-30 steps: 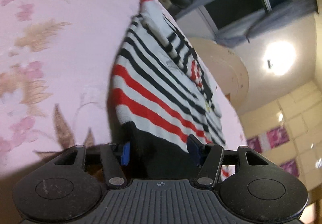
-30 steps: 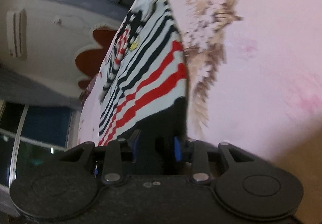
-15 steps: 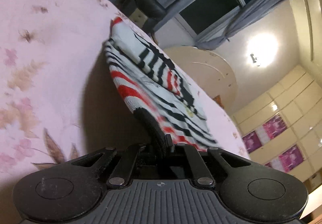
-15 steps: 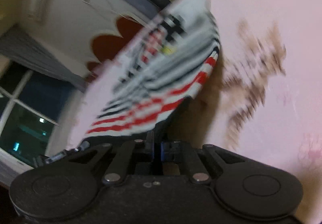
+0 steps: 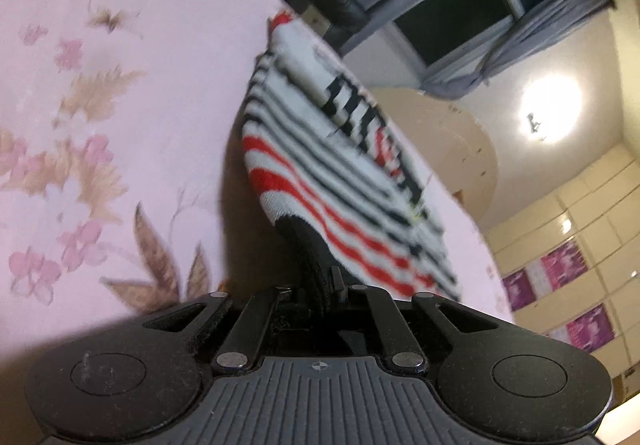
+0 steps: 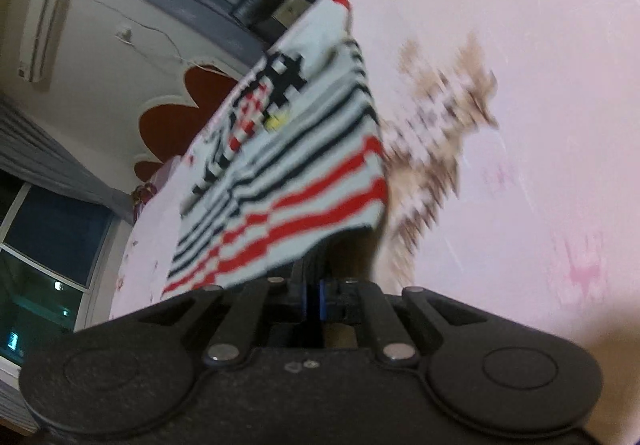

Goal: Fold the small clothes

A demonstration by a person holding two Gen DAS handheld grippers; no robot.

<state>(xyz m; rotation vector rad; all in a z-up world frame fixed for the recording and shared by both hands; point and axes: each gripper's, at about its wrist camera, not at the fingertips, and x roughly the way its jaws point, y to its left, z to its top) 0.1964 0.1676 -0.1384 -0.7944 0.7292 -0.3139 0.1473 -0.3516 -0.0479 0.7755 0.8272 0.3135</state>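
Comparing with a second ago, I find both grippers closed: left gripper [image 5: 320, 285] and right gripper [image 6: 314, 293] each pinch the black hem of the striped garment [image 5: 340, 173], raised off the pink floral sheet [image 5: 100, 105]. Fold appears underway.

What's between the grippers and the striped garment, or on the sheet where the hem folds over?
Nothing visible. The left gripper and right gripper are both shut on the striped garment at its dark hem. The pink floral sheet around it shows no other objects.
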